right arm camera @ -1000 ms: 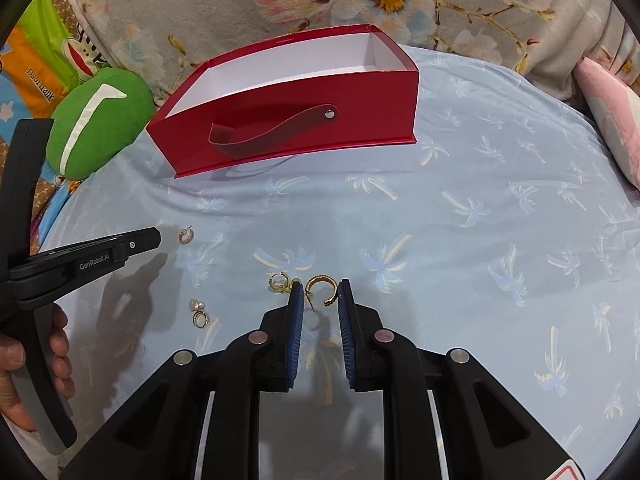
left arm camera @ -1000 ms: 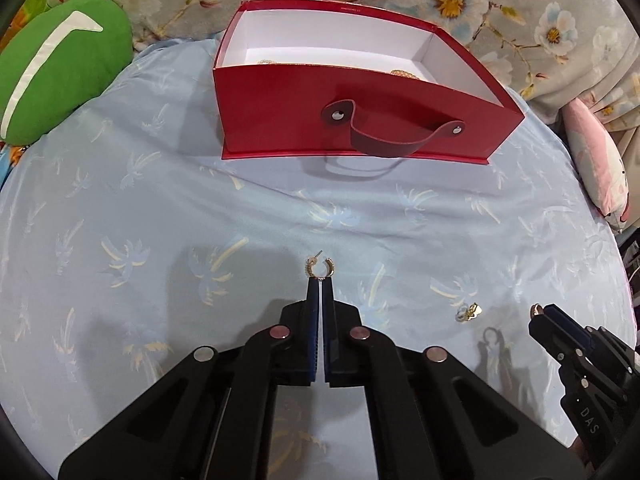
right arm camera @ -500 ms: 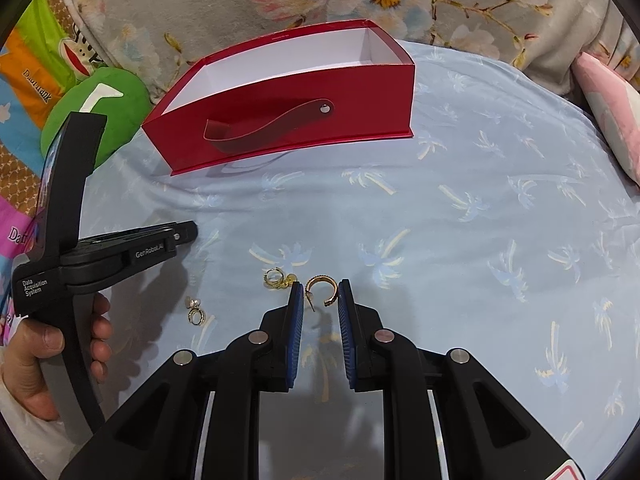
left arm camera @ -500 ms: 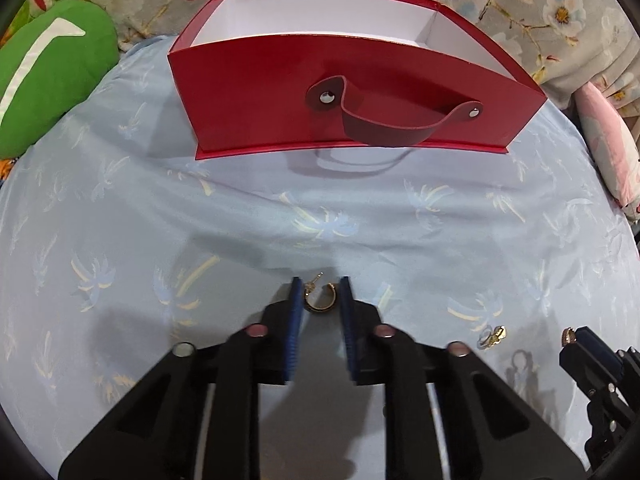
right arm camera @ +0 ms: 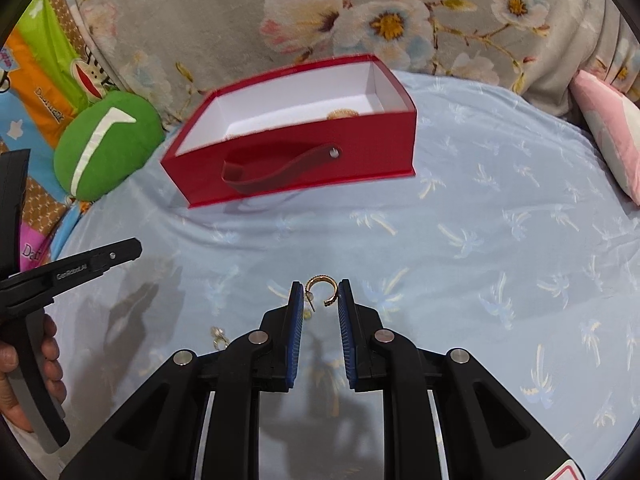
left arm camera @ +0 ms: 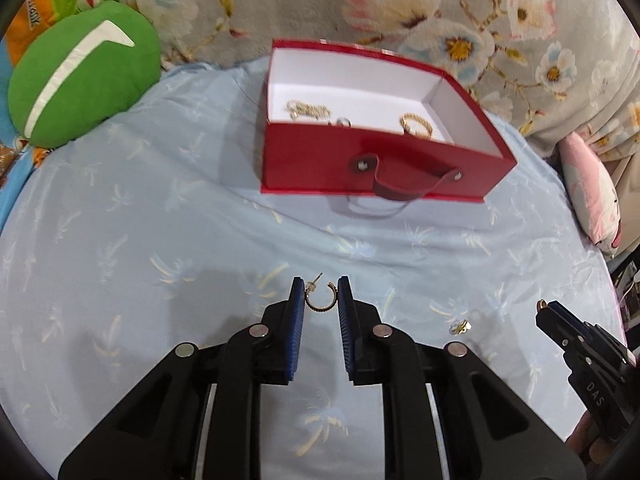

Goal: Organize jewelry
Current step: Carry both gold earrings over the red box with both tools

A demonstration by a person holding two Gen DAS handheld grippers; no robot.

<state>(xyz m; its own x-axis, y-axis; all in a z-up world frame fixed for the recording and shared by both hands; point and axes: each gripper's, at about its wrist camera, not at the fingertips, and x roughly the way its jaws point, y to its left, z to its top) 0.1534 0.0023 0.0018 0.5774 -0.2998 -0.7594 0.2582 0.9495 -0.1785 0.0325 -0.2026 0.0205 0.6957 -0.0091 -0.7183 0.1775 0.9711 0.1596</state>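
A red box (left arm camera: 384,168) with a white inside and a dark strap handle stands on the light blue cloth; it also shows in the right wrist view (right arm camera: 296,160). Gold jewelry lies inside it (left arm camera: 416,125). My left gripper (left arm camera: 319,292) is shut on a gold hoop earring (left arm camera: 318,300), held above the cloth. My right gripper (right arm camera: 319,294) is shut on another gold hoop earring (right arm camera: 320,290), also lifted. A small earring (left arm camera: 460,326) lies on the cloth between the grippers. Another small one (right arm camera: 218,332) lies left of my right gripper.
A green round cushion (left arm camera: 80,80) sits at the back left. A pink pillow (left arm camera: 592,192) lies at the right. A grey floral blanket (right arm camera: 360,12) rises behind the box. The blue cloth (right arm camera: 500,240) slopes off at its edges.
Both grippers have risen with their hoop earrings held. The left gripper closed on its earring and lifted; the box's inside has come into its view.
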